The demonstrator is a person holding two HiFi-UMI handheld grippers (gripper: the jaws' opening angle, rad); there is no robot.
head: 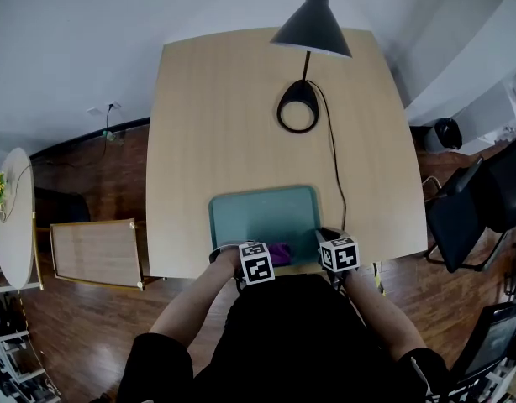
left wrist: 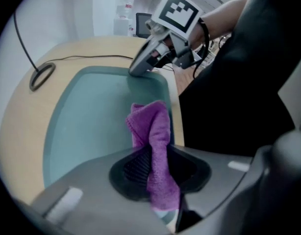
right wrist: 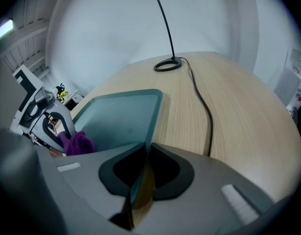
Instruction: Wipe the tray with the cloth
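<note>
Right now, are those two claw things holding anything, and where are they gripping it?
The left gripper pinches the purple cloth by a bunched fold. The right gripper is clamped on the rim of the teal tray, near its right corner.

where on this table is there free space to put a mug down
Bare table left of the tray and lamp base, and right of the cord. Tray's far half is clear. Crowded at the near edge: left tongs with cloth, right tongs on tray rim.
</note>
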